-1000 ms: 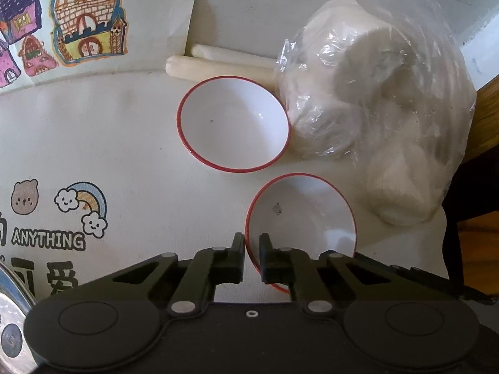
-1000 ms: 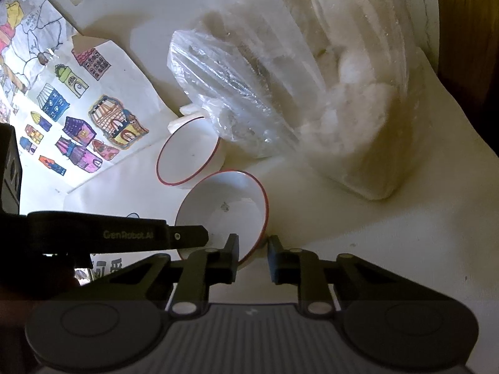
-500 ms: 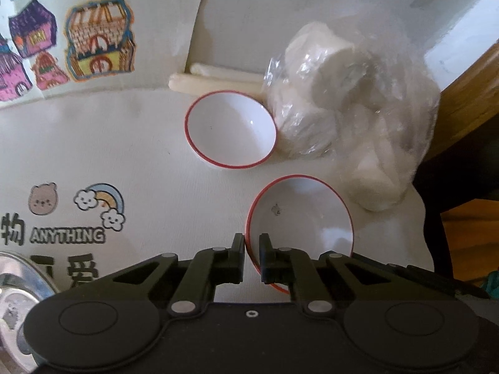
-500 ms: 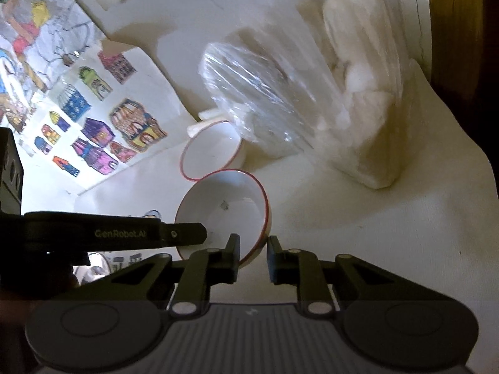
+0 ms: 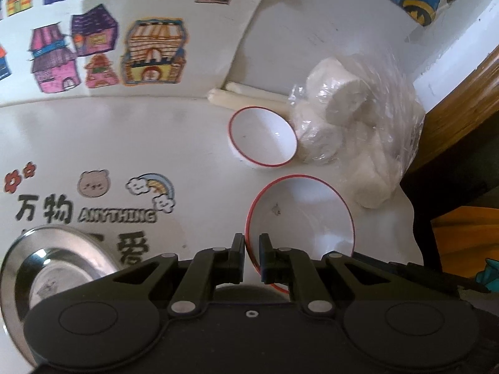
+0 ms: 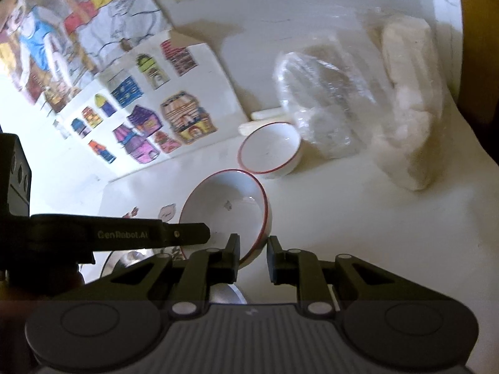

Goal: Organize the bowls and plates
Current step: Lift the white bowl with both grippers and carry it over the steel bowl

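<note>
A white bowl with a red rim [image 5: 299, 221] hangs above the table, held from both sides. My left gripper [image 5: 252, 243] is shut on its left rim. My right gripper [image 6: 253, 246] is shut on the right wall of the same bowl [image 6: 227, 208], and the left gripper's dark finger [image 6: 140, 233] reaches in from the left of that view. A second red-rimmed bowl [image 5: 262, 137] stands upright on the white tablecloth further back, seen as the far bowl [image 6: 269, 148] in the right wrist view.
A steel dish [image 5: 46, 268] lies at the lower left on the printed cloth. A clear plastic bag of white rolls [image 5: 352, 131] sits right beside the far bowl. Two pale sticks [image 5: 243, 96] lie behind it. Coloured house drawings [image 5: 93, 46] cover the wall; the table ends at the right.
Both grippers have risen and pulled back with the bowl held between them. The far bowl and the bag look smaller, and the steel dish has come into view at the lower left.
</note>
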Available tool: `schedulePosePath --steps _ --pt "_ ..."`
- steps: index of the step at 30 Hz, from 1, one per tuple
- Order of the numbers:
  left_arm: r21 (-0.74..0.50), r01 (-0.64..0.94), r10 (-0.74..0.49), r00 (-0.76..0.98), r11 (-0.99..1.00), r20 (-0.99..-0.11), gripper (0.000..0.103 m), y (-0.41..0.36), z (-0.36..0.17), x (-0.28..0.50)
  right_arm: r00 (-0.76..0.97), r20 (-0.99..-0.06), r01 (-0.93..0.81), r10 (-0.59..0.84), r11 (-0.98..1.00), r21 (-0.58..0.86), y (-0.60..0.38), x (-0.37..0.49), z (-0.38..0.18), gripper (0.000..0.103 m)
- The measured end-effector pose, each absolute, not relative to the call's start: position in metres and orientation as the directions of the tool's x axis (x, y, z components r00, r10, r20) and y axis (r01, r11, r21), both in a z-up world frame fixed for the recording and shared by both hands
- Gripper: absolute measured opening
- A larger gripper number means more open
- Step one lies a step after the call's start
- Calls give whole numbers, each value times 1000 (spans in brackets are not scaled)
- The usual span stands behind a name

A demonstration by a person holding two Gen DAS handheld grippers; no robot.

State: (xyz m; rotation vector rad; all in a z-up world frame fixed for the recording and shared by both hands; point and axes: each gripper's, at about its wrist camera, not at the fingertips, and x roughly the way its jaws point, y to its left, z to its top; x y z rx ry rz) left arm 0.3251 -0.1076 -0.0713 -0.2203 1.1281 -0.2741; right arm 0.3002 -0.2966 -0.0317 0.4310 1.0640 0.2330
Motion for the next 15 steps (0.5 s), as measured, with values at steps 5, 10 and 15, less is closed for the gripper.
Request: schedulePosePath --steps 5,10,15 --pt "-318 91 -327 394 944 -859 9 -91 -69 311 445 -792 -13 417 888 460 -286 290 -29 21" --pt "-316 80 -322 368 945 -872 10 -82 -74 294 408 -801 -47 438 886 461 -279 282 -30 21" --pt "-313 69 -317 334 947 -888 10 -77 -81 280 370 -808 -77 457 882 464 -275 272 -32 21"
